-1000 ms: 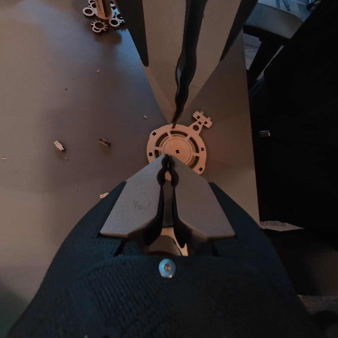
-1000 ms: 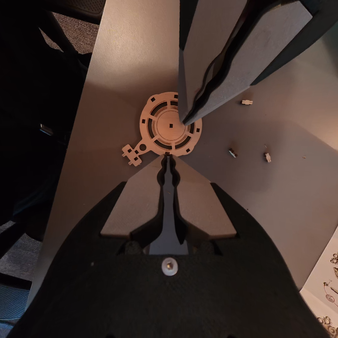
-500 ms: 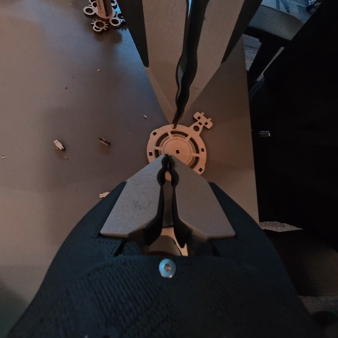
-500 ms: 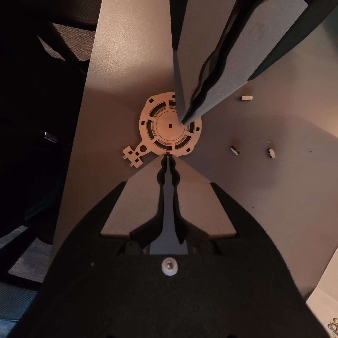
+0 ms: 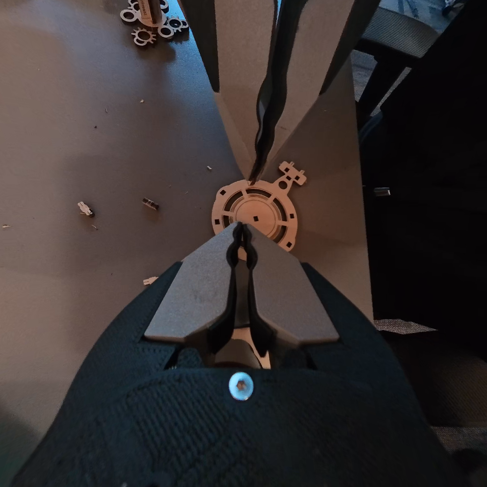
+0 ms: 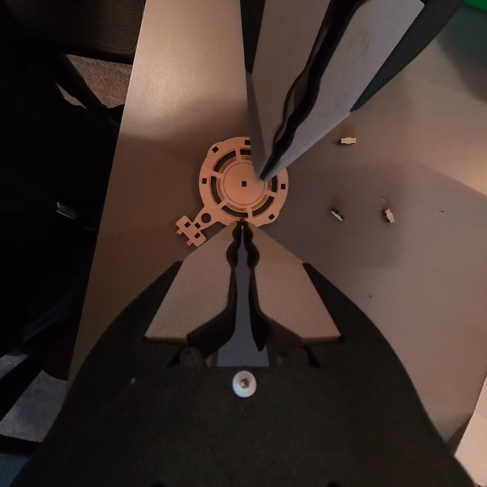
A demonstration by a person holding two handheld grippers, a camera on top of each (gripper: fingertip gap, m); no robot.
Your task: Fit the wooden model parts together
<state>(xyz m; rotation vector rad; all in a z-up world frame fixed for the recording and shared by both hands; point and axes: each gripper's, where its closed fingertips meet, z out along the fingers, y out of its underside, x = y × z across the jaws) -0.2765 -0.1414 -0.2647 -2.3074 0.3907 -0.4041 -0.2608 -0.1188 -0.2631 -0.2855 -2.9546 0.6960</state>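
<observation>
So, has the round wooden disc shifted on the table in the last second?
No. In the left wrist view the round wooden disc keeps the same gap from the small wooden peg lying to its left.

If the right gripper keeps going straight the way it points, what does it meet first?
Most likely the round wooden disc: the right gripper, shut, has its tips at the disc's near rim. Beyond the disc's centre stands the left gripper. How high the tips sit is unclear.
</observation>
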